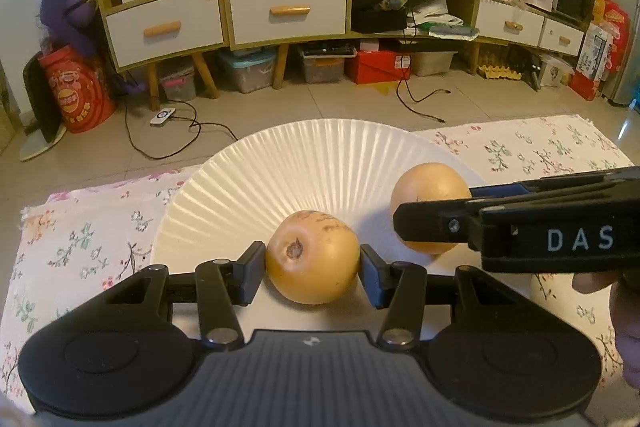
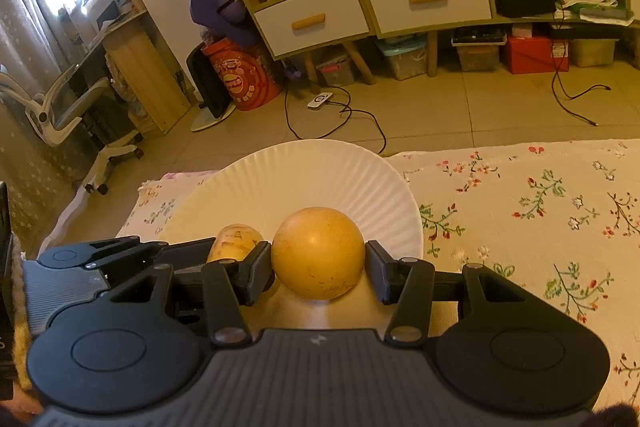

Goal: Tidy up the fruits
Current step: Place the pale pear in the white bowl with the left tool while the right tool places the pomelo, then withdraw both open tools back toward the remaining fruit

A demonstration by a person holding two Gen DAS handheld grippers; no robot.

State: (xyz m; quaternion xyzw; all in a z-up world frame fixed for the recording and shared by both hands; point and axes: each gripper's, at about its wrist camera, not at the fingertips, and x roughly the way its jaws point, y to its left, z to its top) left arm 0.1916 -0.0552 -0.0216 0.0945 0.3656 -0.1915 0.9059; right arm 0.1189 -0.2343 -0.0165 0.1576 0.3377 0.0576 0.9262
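A white fluted paper plate (image 1: 280, 163) (image 2: 320, 167) lies on the floral cloth. My left gripper (image 1: 312, 267) is shut on a round yellow fruit with a dark pit and brown marks (image 1: 312, 257), held low over the plate's near part. My right gripper (image 2: 318, 265) is shut on a smoother yellow fruit (image 2: 318, 253), also low over the plate. In the left wrist view that gripper comes in from the right, with its fruit (image 1: 430, 207) between its fingers. The right wrist view shows the marked fruit (image 2: 236, 239) half hidden behind the left gripper's fingers. Whether either fruit touches the plate I cannot tell.
The floral cloth (image 2: 520, 207) spreads wide to the right of the plate. Its far edge runs just behind the plate, with tiled floor and loose cables (image 1: 180, 131) beyond. A cabinet with drawers (image 1: 280, 11) and storage boxes stands at the back. A hand (image 1: 624, 327) holds the right gripper.
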